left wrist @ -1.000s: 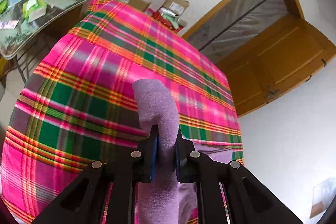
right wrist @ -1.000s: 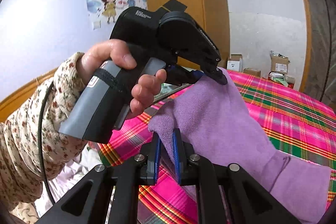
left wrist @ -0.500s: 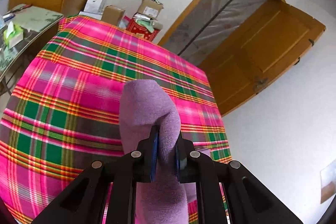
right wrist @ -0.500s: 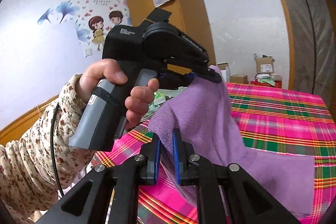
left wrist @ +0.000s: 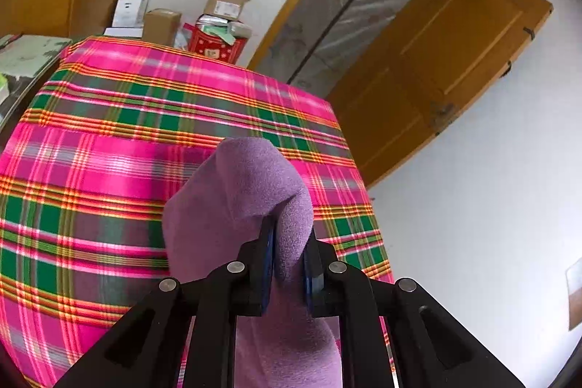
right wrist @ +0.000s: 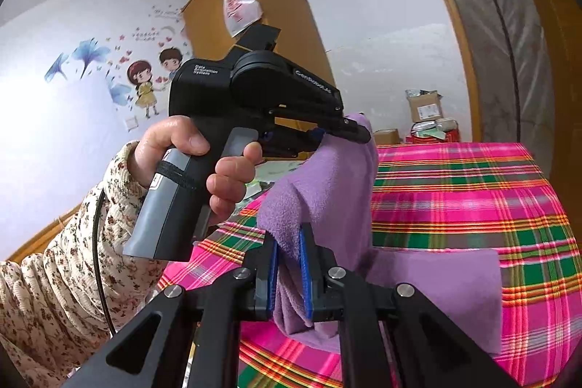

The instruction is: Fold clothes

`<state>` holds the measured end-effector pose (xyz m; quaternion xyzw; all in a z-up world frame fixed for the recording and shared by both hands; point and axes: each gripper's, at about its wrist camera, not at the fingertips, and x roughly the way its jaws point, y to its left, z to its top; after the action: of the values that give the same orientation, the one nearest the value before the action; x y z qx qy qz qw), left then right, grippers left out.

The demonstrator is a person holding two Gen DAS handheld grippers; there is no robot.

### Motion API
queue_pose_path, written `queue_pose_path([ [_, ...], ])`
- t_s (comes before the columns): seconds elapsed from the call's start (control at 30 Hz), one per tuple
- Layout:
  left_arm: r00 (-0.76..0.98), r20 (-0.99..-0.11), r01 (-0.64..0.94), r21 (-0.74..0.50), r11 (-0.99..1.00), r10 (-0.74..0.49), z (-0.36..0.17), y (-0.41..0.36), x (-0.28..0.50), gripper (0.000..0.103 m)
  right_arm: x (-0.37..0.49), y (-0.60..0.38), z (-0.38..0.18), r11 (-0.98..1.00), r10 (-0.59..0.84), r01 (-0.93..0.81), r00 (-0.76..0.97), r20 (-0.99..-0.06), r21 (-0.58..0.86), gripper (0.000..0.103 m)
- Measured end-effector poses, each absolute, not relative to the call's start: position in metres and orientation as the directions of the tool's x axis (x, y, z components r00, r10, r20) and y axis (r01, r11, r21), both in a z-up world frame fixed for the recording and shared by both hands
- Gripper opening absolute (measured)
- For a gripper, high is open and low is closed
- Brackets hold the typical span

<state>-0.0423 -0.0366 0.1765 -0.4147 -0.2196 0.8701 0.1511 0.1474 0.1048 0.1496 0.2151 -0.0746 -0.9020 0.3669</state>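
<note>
**Purple cloth pinched at two corners above the plaid bed**

While I hold both tools up over the bed (left wrist: 109,170), each one is clamped on the same purple cloth (right wrist: 327,191). Going from the left: my left hand (right wrist: 203,166), in a floral sleeve (right wrist: 54,279), grips the handle of the left tool (left wrist: 287,264), whose blue pads are pressed together on a bunched fold of the cloth, which bulges up past the fingertips. Under it lies the pink, green and orange plaid cover of the bed. Behind the bed's far edge stand cardboard boxes (left wrist: 160,24) and a red box (left wrist: 214,44) against the white wall, with a wooden door (left wrist: 443,75) open to their right.

Further right, my right tool (right wrist: 289,273) is closed on another edge of the cloth. From its pads the fabric rises to the left tool's tip, and the rest drapes down and lies flat on the plaid cover at the right. A wardrobe (right wrist: 269,6) with a plastic bag (right wrist: 238,4) stands behind.
</note>
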Motion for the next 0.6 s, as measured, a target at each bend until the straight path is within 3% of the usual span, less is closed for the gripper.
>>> queue_pose_path([
  [0.6,-0.492,-0.744,-0.129,-0.452,-0.883,0.452,0.151,0.056,-0.090,0.014,0.125,0.188,0.126,-0.770,-0.629,0.494,-0.694,-0.351,0.403,0.011],
])
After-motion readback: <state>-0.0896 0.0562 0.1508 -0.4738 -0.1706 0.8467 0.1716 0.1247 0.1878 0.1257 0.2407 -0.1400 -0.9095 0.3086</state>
